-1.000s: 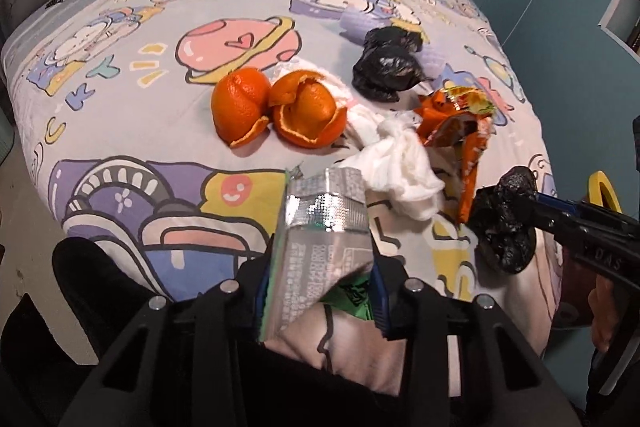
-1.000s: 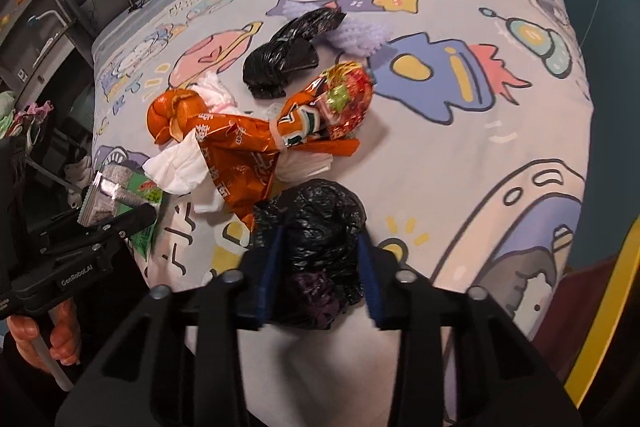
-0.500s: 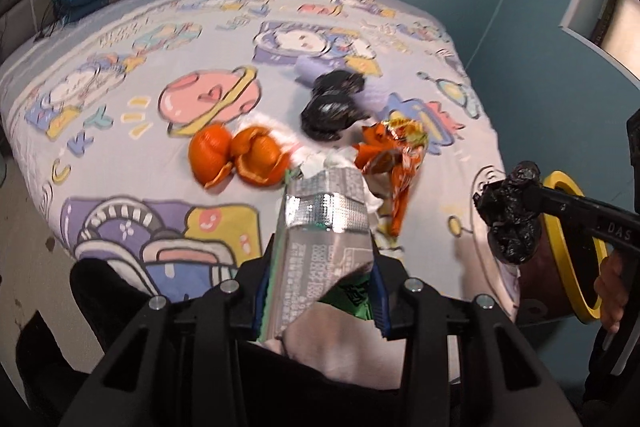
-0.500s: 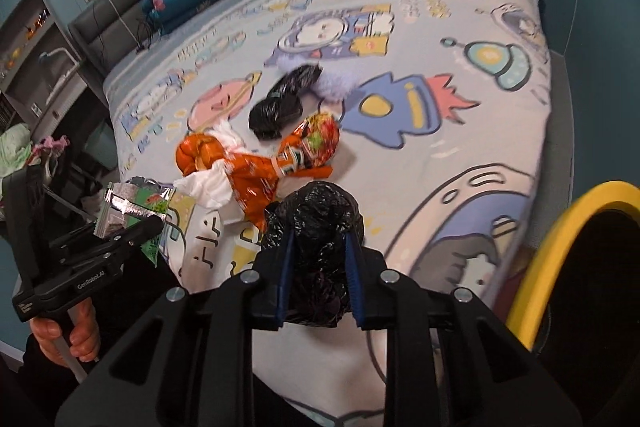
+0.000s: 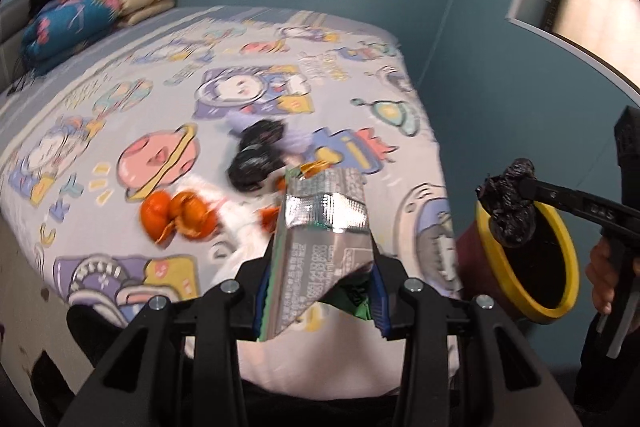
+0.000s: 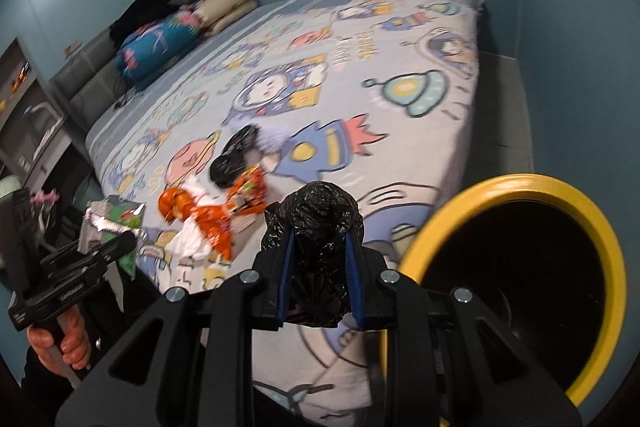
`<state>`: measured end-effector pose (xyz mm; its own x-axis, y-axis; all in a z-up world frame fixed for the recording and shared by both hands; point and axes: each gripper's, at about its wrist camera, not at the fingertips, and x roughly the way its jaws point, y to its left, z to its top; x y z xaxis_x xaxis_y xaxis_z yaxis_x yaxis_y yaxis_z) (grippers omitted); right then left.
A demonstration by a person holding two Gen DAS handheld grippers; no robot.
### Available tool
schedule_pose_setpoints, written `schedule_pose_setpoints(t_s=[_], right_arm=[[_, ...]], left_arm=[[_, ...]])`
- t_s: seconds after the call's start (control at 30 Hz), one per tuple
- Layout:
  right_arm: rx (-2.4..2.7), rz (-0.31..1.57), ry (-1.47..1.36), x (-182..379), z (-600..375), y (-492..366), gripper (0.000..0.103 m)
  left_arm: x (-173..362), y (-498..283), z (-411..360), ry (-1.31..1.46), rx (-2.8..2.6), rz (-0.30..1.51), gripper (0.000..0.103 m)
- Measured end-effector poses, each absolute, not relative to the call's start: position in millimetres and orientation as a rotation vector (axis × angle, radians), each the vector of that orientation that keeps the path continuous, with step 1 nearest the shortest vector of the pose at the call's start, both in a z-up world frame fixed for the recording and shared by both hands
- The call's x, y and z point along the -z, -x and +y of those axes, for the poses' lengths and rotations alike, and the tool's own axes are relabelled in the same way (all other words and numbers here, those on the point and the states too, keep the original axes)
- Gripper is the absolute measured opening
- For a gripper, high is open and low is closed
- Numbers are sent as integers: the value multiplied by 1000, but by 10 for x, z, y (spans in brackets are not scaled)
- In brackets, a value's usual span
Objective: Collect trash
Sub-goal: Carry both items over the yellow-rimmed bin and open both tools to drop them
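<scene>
My left gripper (image 5: 320, 291) is shut on a silver foil wrapper (image 5: 320, 239) with a green inside, held above the bed's near edge. My right gripper (image 6: 318, 279) is shut on a crumpled black plastic bag (image 6: 316, 223) and holds it beside the yellow-rimmed bin (image 6: 440, 219); in the left wrist view this bag (image 5: 508, 207) hangs over the bin's rim (image 5: 568, 239). On the bed lie orange peels (image 5: 176, 215), white tissue (image 6: 188, 243), an orange snack wrapper (image 6: 212, 223) and another black bag (image 5: 256, 155).
The bed (image 5: 120, 115) has a cartoon space sheet. Pillows and a folded blanket (image 5: 80, 15) are at its far end. A blue wall (image 5: 480, 47) runs close on the right, with the bin in the gap. Shelves (image 6: 24, 123) stand at the left.
Both grippers have lifted and pulled back from the bed with their trash. The right gripper has carried the black bag rightward to the yellow bin's rim.
</scene>
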<state>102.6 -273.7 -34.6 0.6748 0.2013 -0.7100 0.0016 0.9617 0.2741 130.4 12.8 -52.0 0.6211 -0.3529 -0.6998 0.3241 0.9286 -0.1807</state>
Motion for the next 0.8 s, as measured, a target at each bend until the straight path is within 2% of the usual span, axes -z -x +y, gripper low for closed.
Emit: schedule_pose_setpoints(t_s=[0.4, 0.8], right_arm=[[122, 705, -325, 27, -3602, -668, 23], [269, 698, -414, 74, -4190, -520, 23]], left_arm=[[80, -1206, -1000, -98, 619, 761, 37], [249, -1172, -2026, -164, 802, 810, 37]])
